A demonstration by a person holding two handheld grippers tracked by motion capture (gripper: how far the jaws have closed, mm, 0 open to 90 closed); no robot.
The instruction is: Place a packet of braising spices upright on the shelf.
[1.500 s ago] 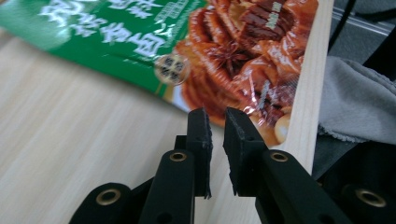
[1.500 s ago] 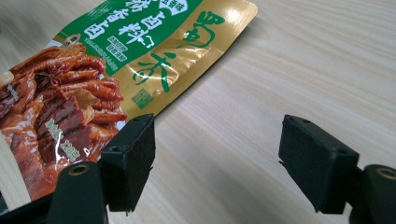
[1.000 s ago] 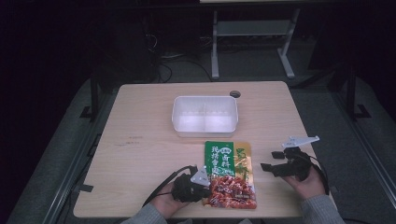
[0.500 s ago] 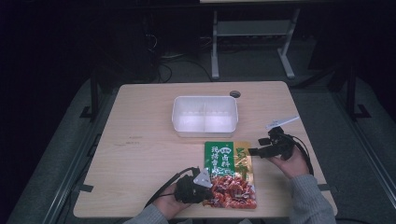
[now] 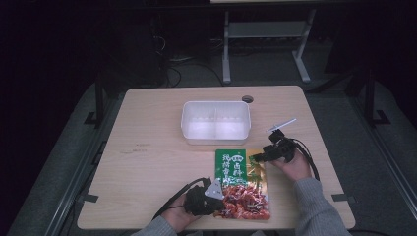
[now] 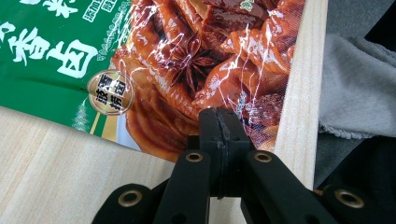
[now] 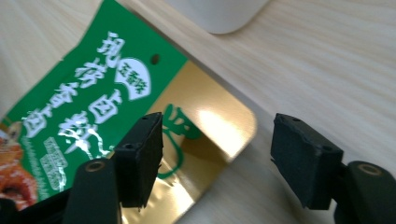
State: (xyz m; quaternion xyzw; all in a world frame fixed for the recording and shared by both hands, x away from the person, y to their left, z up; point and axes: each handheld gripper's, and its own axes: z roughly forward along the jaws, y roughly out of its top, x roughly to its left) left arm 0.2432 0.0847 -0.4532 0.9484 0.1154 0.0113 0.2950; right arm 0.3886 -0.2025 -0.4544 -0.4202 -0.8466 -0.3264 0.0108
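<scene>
Snack bag point(image 5: 242, 183) lies flat on the table point(image 5: 147, 162), near the edge by the person, just below the white box point(image 5: 215, 122). It is green and gold at the top and has a red food picture at the bottom.

Down at the bottom corner, the left gripper point(image 5: 212, 200) is pinched tight on the bag. In the left gripper view its jaws are pressed together on the bag's shiny edge point(image 6: 243, 116), right by the table edge.

Up at the gold corner point(image 7: 219, 126), the right gripper point(image 5: 259, 157) has its jaws wide apart. They have just been closing a little, with the corner of the bag between them, but the pads are not on it yet. One pad point(image 7: 140, 156) hangs over the gold part and the other point(image 7: 303, 161) is over bare wood.

I think the bag is light and soft. It looks smooth and shiny, so it may slip. It bends easily, and it would flop if lifted from one end. The lumpy middle holds the food, so squeezing there could squash it. The flat sealed edges and corners look like the best places to grab. With one grip at each end, the bag should stay stretched out and not sag.
</scene>
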